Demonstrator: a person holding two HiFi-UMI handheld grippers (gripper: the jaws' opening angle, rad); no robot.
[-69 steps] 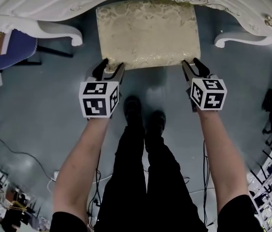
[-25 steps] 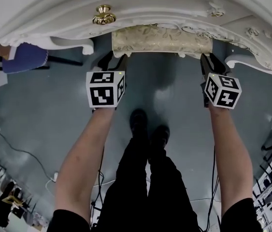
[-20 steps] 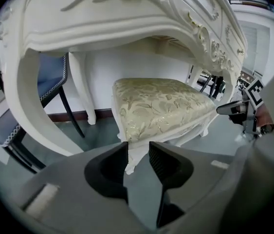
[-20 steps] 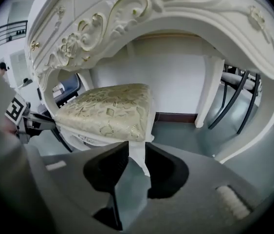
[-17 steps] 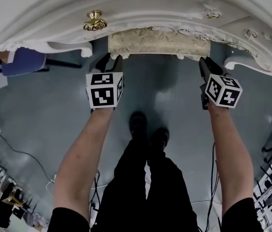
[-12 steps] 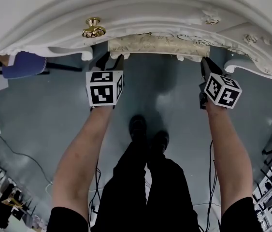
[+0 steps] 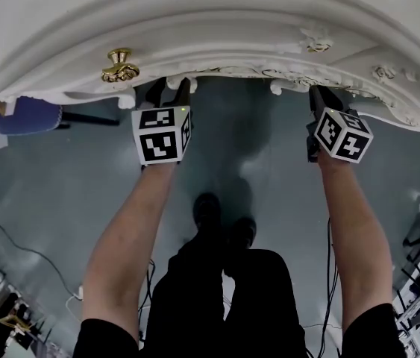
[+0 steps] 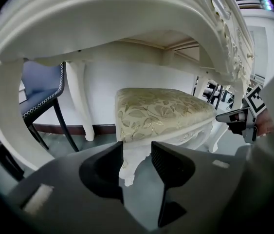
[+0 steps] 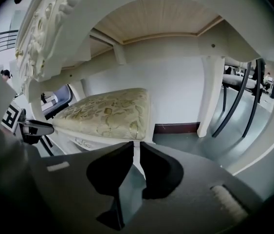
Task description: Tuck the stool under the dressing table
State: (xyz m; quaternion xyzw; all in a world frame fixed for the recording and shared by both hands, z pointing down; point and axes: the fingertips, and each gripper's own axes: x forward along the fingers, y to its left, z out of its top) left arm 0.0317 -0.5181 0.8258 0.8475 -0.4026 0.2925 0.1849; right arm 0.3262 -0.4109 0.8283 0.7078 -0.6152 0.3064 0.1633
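Since the earlier head view, the cream floral-upholstered stool with white carved legs (image 8: 161, 108) has passed fully beneath the white carved counter (image 7: 210, 28). Its seat no longer shows from above, and both tongs now sit at the counter's front apron.

Stool position: on the grey floor (image 7: 258, 148), inside the counter's leg opening, with the seat below the counter's underside and not touching it.

Left tongs (image 8: 137, 155): jaws set apart and clamped on the stool's near front leg (image 8: 128, 168).

Right tongs (image 9: 136, 152): jaws drawn almost together, leaving a narrow slit. White stool woodwork shows through the slit; contact with it cannot be confirmed.

A blue padded chair (image 8: 39, 89) stands beyond the counter's curved leg.
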